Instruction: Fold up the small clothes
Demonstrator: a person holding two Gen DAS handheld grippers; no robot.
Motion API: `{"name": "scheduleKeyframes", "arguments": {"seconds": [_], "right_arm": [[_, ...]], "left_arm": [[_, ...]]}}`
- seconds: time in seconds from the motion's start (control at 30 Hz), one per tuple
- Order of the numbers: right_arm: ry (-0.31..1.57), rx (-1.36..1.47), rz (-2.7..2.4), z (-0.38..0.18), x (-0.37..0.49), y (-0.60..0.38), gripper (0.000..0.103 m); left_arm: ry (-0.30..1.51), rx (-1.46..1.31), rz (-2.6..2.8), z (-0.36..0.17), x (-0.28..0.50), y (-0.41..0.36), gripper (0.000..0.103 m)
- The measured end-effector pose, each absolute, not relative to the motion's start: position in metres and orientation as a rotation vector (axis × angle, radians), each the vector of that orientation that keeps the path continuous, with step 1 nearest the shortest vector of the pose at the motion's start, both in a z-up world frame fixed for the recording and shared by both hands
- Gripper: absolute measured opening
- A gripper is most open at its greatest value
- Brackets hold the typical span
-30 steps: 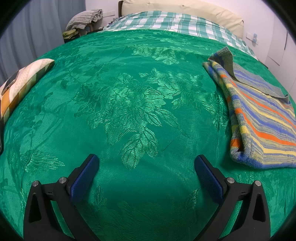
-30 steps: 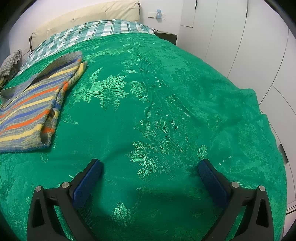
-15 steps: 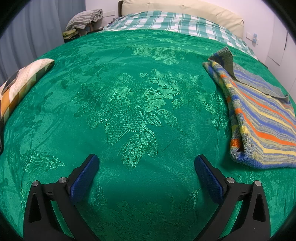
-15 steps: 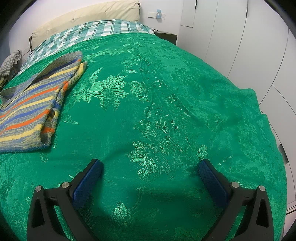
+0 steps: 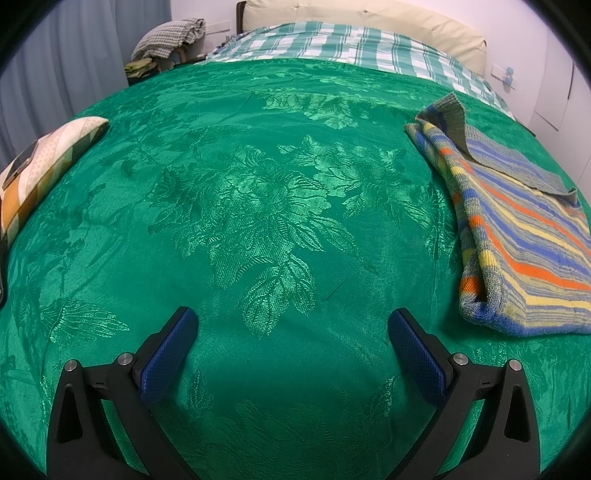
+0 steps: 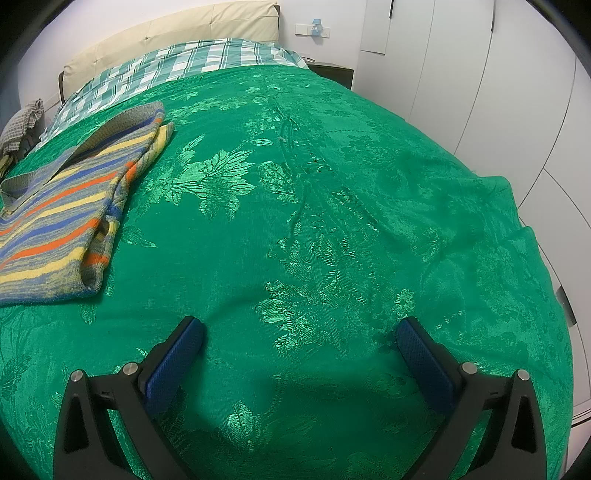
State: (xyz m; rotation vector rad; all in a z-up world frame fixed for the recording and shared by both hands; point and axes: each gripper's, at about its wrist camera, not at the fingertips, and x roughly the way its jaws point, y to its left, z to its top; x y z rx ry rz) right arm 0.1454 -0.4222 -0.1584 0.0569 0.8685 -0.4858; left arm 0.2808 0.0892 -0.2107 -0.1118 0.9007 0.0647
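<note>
A striped knit garment (image 5: pixel 517 236) in blue, yellow, orange and grey lies folded on the green bedspread (image 5: pixel 258 206), at the right of the left wrist view. The right wrist view has the same garment (image 6: pixel 66 210) at its left. My left gripper (image 5: pixel 291 321) hovers open over bare bedspread, left of the garment and apart from it. Over the bedspread (image 6: pixel 332 221) to the garment's right, my right gripper (image 6: pixel 301 330) is open too. Both hold nothing.
A patterned cushion (image 5: pixel 40 166) lies at the bed's left edge. A checked sheet (image 5: pixel 343 40) and beige headboard (image 5: pixel 369 14) are at the far end. Piled clothes (image 5: pixel 166 35) sit beyond the bed's far left corner. White wardrobe doors (image 6: pixel 480 74) stand along the right.
</note>
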Motion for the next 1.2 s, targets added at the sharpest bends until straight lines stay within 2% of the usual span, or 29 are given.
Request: {"name": "scheduleKeyframes", "arguments": {"seconds": [1.2], "right_arm": [[0.88,0.044,-0.489,-0.159,0.1493,-0.4196,0.103]], "left_arm": [[0.901,-0.111,0.066,-0.2104,0.2801,0.0893,0.103]]}}
